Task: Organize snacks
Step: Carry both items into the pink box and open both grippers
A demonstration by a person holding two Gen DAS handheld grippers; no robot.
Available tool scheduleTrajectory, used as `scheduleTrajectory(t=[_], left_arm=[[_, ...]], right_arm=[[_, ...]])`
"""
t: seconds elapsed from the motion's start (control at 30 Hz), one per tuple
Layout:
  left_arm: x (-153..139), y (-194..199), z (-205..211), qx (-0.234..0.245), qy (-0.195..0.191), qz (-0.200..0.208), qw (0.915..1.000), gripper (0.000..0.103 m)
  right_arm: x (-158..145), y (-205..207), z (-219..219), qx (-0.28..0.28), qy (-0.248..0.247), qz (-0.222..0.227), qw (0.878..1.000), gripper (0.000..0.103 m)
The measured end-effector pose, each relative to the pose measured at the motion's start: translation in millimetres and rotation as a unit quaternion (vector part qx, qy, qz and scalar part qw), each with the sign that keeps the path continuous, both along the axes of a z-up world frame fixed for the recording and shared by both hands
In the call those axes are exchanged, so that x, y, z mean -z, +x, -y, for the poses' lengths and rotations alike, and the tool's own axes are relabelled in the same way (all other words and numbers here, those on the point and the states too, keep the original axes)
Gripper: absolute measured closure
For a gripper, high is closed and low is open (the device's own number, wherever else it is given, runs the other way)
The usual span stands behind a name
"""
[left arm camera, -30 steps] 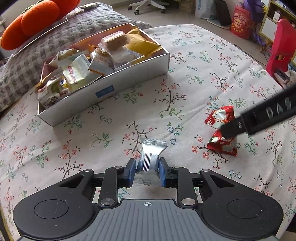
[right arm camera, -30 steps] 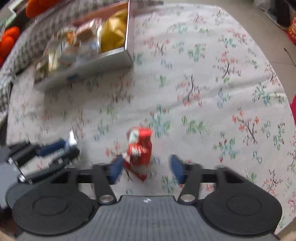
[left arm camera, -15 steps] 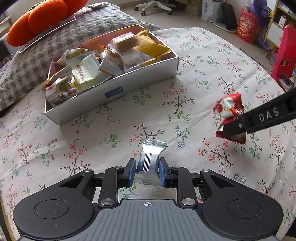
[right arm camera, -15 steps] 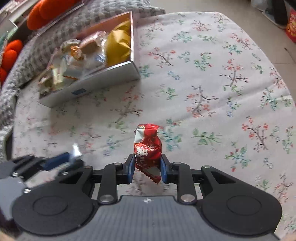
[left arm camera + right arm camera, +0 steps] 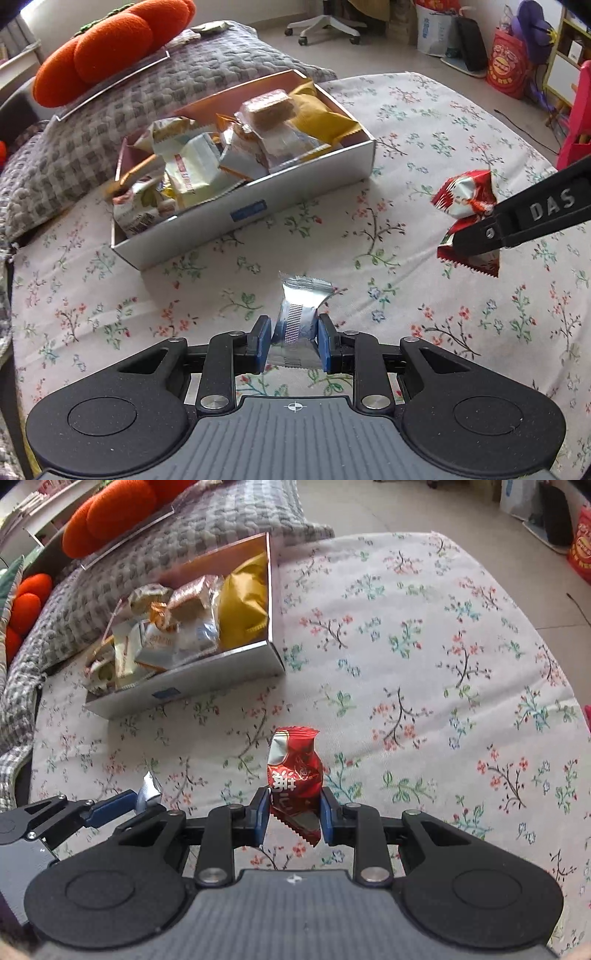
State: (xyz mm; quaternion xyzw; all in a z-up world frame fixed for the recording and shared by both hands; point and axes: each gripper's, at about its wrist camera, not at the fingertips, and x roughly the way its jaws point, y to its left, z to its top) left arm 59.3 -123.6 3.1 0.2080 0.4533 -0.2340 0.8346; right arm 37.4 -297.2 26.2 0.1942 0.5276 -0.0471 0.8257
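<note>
Currently both tools point steeply down above the floral desk (image 5: 424, 122). Left tool (image 5: 294, 341) clamps a silver packet (image 5: 297, 314); right tool (image 5: 292, 814) clamps a red packet (image 5: 295, 775). Snack box (image 5: 258, 206) sits toward the far-left edge, contents partly overlapped.

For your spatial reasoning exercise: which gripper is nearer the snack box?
Left. The left gripper holds its silver packet just in front of the snack box; the right gripper is farther off to the side.

"DAS" in raised letters on the right gripper (image 5: 480, 236) finger, seen from the left wrist. White Chinese characters on the red snack packet (image 5: 295, 779), not legible. Blue label (image 5: 248, 214) on box front wall: unreadable.
</note>
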Motion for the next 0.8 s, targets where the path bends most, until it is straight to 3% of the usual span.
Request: scheduleTrajectory(t=[0.37,0.8], left_arm=[[-14.2,11.6,1.3,-0.024,-0.009,0.028,0.9993,0.079],[-52.5,65.8,-27.8,-0.092,-0.081,0.052,0.9910,0.079]], right_arm=[[-14.2,13.6,1.3,-0.012,-0.024,0.030,0.999,0.078],[-26.4,47.3,35.2,0.049,-0.013,0.075,0.996,0.078]])
